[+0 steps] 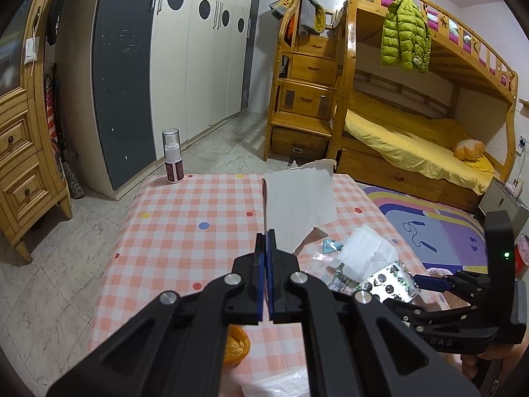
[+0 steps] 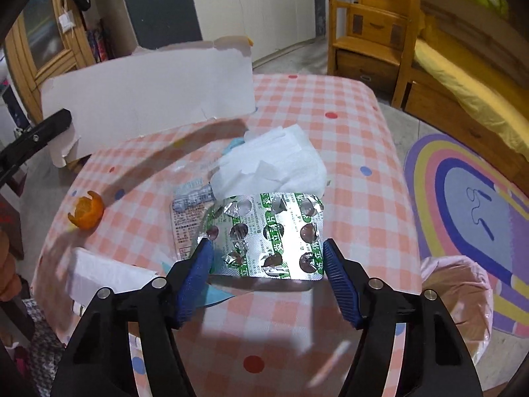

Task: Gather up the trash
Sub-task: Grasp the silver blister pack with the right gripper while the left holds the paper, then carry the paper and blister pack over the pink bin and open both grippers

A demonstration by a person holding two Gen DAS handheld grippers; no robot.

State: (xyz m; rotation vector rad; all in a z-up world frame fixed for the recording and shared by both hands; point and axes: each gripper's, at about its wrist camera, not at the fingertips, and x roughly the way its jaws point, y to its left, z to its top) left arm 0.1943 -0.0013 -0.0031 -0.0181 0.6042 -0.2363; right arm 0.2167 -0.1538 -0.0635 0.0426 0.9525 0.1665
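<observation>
My left gripper (image 1: pixel 266 236) is shut on a torn white cardboard sheet (image 1: pixel 297 208) and holds it above the checked table; the sheet also shows in the right wrist view (image 2: pixel 148 89). My right gripper (image 2: pixel 267 248) grips a used silver pill blister pack (image 2: pixel 271 238) by its two side edges, just above the table (image 2: pixel 347 125). The pack also shows in the left wrist view (image 1: pixel 390 281). A crumpled white tissue (image 2: pixel 277 165) lies just beyond the pack. An orange peel (image 2: pixel 86 211) lies to the left. A clear printed wrapper (image 2: pixel 188 211) lies under the pack.
A pink-lined trash bin (image 2: pixel 463 291) stands on the floor right of the table. A spray bottle (image 1: pixel 172 157) stands at the table's far left corner. More white paper (image 2: pixel 105 274) lies at the near left edge. A bunk bed (image 1: pixel 413 132) and wardrobe (image 1: pixel 185 49) stand beyond.
</observation>
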